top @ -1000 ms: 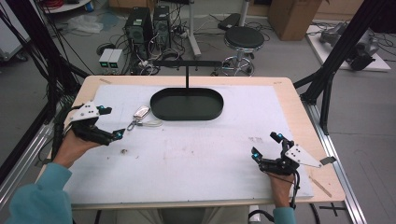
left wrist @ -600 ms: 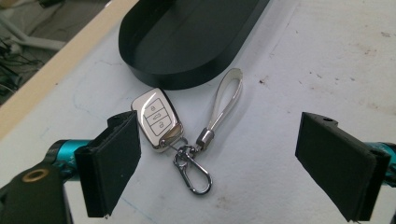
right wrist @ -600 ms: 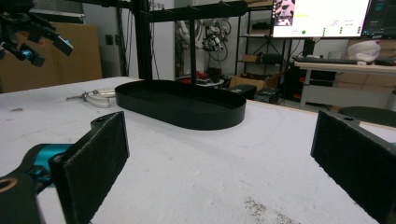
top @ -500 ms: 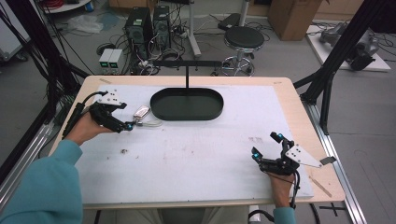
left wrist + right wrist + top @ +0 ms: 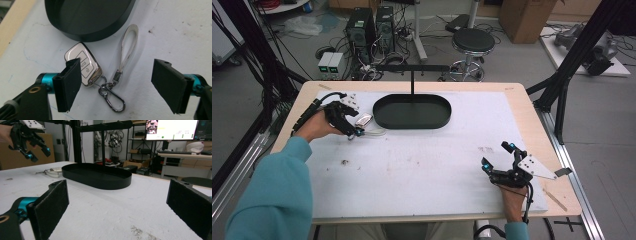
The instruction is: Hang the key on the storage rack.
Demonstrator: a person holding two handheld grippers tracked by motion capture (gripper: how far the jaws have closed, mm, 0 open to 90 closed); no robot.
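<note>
Hovering left gripper (image 5: 117, 87) spread above key fob (image 5: 83, 63) beside tray (image 5: 87, 17)

A silver car key (image 5: 83, 66) with strap (image 5: 128, 46) and clasp (image 5: 112, 97) lies flat, perhaps touching the black oval tray (image 5: 87, 18).

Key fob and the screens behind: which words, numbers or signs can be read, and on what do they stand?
Key fob: no words; small button signs, one like an open padlock, the others unclear.
Monitor: coloured blocks and lines of text, too small and blurred to read.
Black tray: no text.
</note>
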